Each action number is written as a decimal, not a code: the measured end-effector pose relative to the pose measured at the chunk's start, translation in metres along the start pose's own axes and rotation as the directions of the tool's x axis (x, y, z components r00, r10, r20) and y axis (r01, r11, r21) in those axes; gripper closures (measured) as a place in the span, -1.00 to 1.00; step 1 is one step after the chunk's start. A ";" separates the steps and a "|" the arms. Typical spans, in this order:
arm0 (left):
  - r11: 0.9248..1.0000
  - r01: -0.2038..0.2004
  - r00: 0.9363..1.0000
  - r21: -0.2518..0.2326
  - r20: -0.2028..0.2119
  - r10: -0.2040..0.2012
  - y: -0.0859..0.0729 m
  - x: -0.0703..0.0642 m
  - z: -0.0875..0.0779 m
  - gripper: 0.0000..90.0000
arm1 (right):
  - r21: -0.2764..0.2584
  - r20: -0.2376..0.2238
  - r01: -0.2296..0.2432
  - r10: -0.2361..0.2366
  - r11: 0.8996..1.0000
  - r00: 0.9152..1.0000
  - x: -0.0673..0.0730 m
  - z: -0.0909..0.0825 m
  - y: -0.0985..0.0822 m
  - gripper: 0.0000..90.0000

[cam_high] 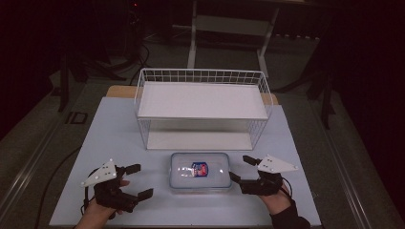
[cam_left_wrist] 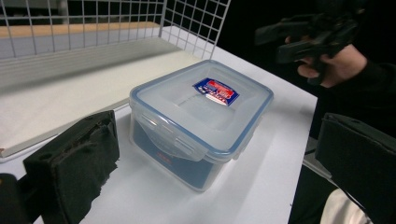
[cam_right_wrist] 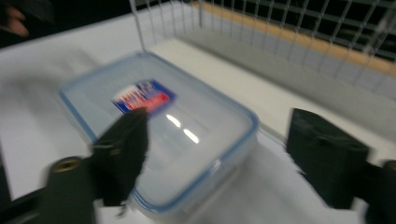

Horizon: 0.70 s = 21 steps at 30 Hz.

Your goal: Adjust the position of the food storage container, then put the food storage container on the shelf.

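The left tool [cam_high: 135, 180] sits at the near left of the table [cam_high: 114, 138], its jaws spread wide with nothing between them, and the person's hand [cam_high: 98, 207] grips it from below. In the left gripper view its two black padded jaws frame a clear plastic container [cam_left_wrist: 201, 119] lying just ahead, not touching either jaw.

The right tool [cam_high: 241, 168] is at the near right, also gaping wide and empty. Its nearer jaw tip lies right at the container's right edge in the high view, though I cannot tell whether it touches. A dark sleeve [cam_high: 289, 220] runs back from that hand. The right gripper view is blurred, but the container lies between and just beyond its jaws.

The container [cam_high: 200, 171] rests flat on the table between the two tools, near the front edge. Its lid is on, rimmed in blue, with a red and blue sticker [cam_high: 200, 169] on top.

Just behind it stands a white wire rack [cam_high: 203, 107] with two flat shelves, both bare, at the far middle of the table.
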<state>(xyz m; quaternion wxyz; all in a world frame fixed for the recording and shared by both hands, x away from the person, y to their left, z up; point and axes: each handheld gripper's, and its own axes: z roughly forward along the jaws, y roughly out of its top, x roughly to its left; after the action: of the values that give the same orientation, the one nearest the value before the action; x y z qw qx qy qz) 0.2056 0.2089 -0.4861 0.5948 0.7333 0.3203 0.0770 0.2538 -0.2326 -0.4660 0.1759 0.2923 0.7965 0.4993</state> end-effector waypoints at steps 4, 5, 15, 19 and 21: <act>0.999 0.044 0.999 -0.003 0.030 -0.044 0.009 -0.004 0.005 -1.00 | -0.059 0.000 0.017 -0.017 0.998 1.000 0.006 -0.007 0.006 -0.70; 0.999 0.047 0.999 0.001 0.027 -0.047 0.012 -0.005 0.006 -1.00 | -0.059 0.003 0.028 -0.028 0.998 1.000 0.008 -0.008 0.007 -0.67; 0.996 0.068 0.998 0.062 -0.002 -0.068 0.042 -0.008 0.024 -1.00 | -0.034 -0.055 -0.021 0.019 0.999 0.998 0.009 -0.017 0.017 -0.59; 0.989 0.123 0.992 0.087 0.015 -0.125 0.051 -0.005 0.035 -1.00 | 0.007 -0.028 -0.015 0.015 1.000 1.000 0.008 -0.017 0.020 -0.63; 0.988 0.119 0.993 0.098 0.010 -0.120 0.055 -0.005 0.040 -1.00 | 0.027 -0.019 -0.026 0.026 0.999 0.999 0.006 -0.016 0.020 -0.66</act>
<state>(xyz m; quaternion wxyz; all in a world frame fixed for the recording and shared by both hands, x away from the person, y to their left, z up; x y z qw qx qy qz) 0.2424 0.1682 -0.4455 0.5646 0.7414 0.3623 0.0197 0.2463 -0.2329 -0.4409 0.1579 0.3001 0.8008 0.4937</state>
